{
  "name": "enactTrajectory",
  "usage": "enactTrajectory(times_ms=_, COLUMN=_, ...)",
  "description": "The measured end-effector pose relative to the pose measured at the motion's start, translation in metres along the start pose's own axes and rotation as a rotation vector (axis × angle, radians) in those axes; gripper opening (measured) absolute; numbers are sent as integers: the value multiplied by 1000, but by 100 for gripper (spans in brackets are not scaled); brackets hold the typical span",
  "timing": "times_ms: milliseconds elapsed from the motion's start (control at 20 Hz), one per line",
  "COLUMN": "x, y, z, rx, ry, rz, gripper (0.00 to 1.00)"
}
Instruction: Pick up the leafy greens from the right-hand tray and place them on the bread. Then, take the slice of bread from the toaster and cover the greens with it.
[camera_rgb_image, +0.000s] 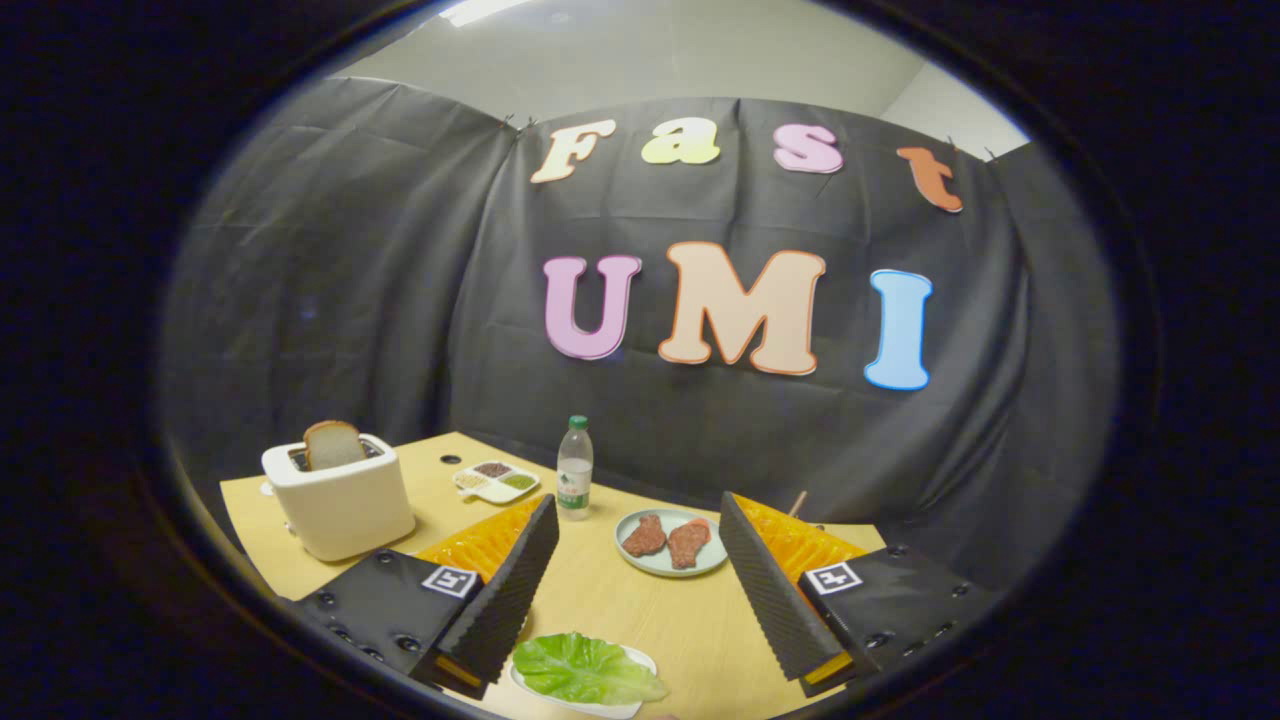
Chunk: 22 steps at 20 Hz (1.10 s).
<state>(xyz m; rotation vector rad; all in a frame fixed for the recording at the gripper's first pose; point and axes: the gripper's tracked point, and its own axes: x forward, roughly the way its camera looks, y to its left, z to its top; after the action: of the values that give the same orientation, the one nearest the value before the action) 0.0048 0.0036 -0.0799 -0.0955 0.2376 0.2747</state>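
Observation:
My gripper (638, 510) is open, its two fingers spread wide with nothing between the pads. A green lettuce leaf (585, 668) lies on a white dish (615, 708) low between the fingers, close to their base. I cannot tell what is under the leaf. A white toaster (340, 497) stands on the table beyond my left finger, with a slice of bread (332, 444) sticking up out of its slot.
Ahead between the fingertips, a pale round plate (628, 552) holds two pieces of meat. Behind it stands a plastic water bottle (574, 470). A small divided dish (497, 482) of seasonings sits between bottle and toaster. The wooden table (620, 600) ends at the black cloth wall.

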Motion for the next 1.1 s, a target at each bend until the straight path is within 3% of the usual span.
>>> enactTrajectory(times_ms=650, x=16, y=32, z=-96, rx=-155, ry=276, rz=262, gripper=100)
enactTrajectory(times_ms=1100, x=23, y=39, z=-151, rx=-243, ry=436, rz=400, gripper=100)
